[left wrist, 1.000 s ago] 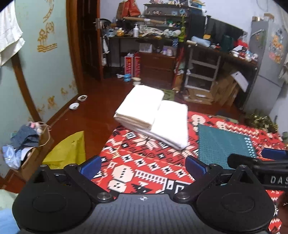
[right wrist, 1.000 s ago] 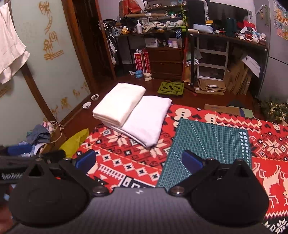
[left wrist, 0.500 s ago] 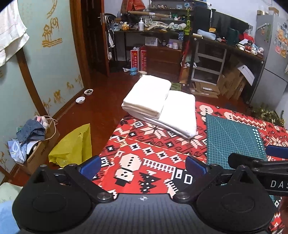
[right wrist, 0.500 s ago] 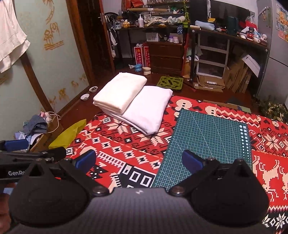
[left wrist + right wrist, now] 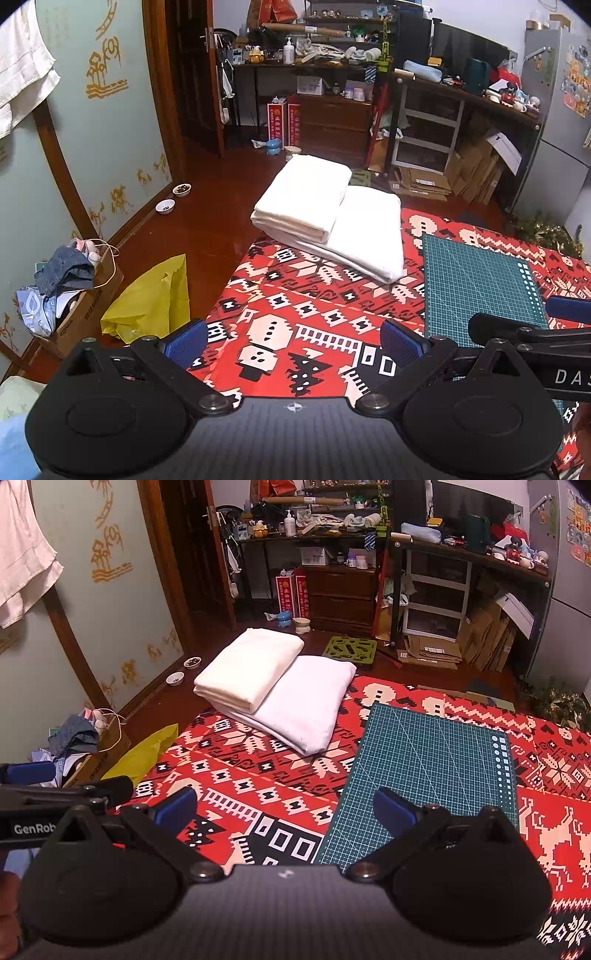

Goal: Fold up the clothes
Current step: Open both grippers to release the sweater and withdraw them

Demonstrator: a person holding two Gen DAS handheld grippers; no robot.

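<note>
Both grippers hover low in frame, left gripper (image 5: 291, 341) and right gripper (image 5: 282, 810), jaws spread wide, gripping nothing. Folded white clothes (image 5: 332, 225) sit stacked at centre frame on the red patterned tabletop (image 5: 303, 314), left of the green cutting mat (image 5: 424, 768).

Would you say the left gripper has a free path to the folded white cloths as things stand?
Probably yes. The left gripper is open and empty, and only bare patterned tablecloth lies between it and the folded white cloths at the far corner. The cutting mat sits off to the side.
</note>
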